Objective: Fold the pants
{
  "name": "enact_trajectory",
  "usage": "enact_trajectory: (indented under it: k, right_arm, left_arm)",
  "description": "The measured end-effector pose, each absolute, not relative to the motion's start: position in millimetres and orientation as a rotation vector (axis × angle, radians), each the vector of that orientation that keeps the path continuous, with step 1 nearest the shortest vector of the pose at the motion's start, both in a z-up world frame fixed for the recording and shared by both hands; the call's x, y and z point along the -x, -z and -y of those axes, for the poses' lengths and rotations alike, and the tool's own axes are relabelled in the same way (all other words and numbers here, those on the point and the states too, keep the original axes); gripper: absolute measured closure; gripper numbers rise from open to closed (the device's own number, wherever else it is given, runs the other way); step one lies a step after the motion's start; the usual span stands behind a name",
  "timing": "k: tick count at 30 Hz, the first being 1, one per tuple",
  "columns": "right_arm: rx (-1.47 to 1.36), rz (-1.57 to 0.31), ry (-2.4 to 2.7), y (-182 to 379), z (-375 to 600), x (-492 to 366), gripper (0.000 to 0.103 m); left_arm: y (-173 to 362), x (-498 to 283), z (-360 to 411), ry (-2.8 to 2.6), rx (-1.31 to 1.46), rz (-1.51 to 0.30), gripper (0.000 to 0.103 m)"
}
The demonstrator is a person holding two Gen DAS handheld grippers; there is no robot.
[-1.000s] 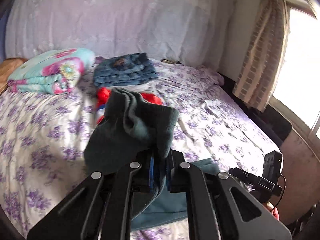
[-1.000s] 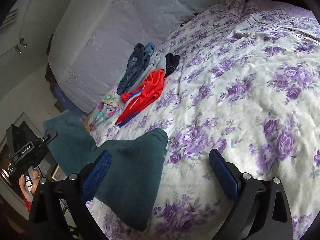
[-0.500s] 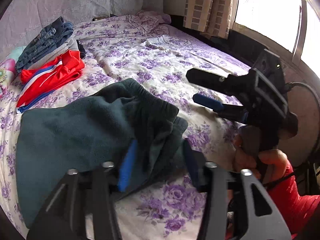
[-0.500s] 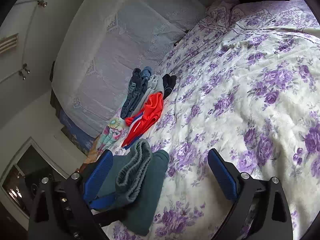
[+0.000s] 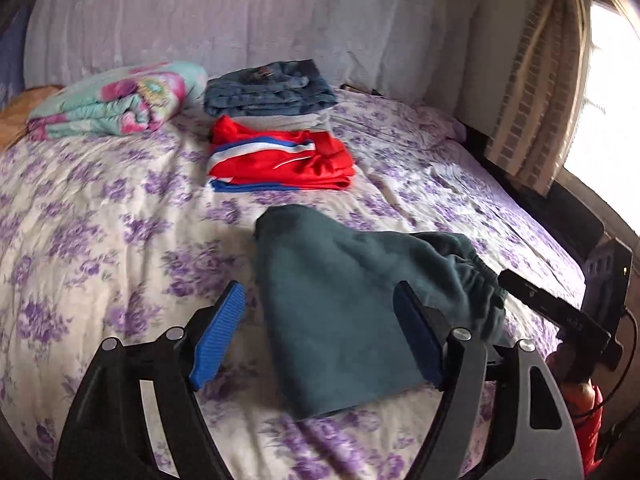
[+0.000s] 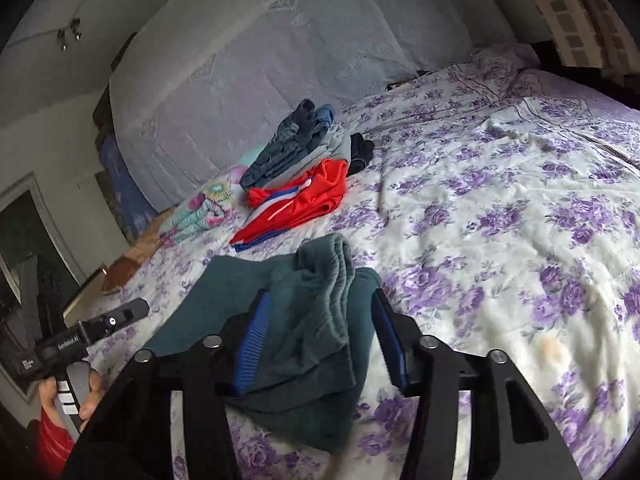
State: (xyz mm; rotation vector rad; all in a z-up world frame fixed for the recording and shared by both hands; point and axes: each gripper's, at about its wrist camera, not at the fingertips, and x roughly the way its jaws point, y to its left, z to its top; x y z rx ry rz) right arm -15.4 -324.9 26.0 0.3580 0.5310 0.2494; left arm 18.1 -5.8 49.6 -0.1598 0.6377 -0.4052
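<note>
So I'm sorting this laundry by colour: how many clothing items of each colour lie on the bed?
Teal: 1, the teal pants
Red: 1, the red garment
Denim blue: 1, the folded jeans
Grey: 1, the grey garment
Black: 1, the black garment
Total: 5
</note>
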Motion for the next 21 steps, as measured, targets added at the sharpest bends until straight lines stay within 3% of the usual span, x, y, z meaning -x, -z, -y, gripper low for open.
enact_trajectory:
  k: [1,6,11,14,15,16,21]
  right_arm:
    - [-0.341,-0.562,-0.241,-22.3,320.4,12.2,0.074]
    - [-0.302,-0.583,-0.218,-24.2,313.4,18.5,0.085]
    - [-0.252,-0.569,-0.220,-46.5,312.4,40.4,0.086]
    - [-0.172,-0.692,-0.162,-24.0,311.6,27.9,0.073]
    - [-0.166,-0.692,-0.132,-21.0,313.5,27.9,0.059]
    - [-0.178,-0.667,-0.131,-24.8,315.5,31.1,0.055]
    - [-0.160,-0.480,-0.148,-82.5,311.2,37.8,0.055]
  left_arm:
    - [-43.0,-18.2,-1.2,0.400,0.189,-0.646,0.029]
    - [9.0,-33.7,-22.8,0.375,0.282,-0.756,0.024]
    - [12.3,-36.9,-39.6,0.413,0.403,-0.756,0.021]
    - [10.0,-34.0,-34.0,0.402,0.366,-0.751,0.020]
    - [9.2,-33.8,-31.4,0.395,0.353,-0.754,0.020]
    - [7.9,-35.0,-30.6,0.389,0.341,-0.759,0.020]
    - [-19.3,-32.7,-37.3,0.338,0.329,-0.717,0.020]
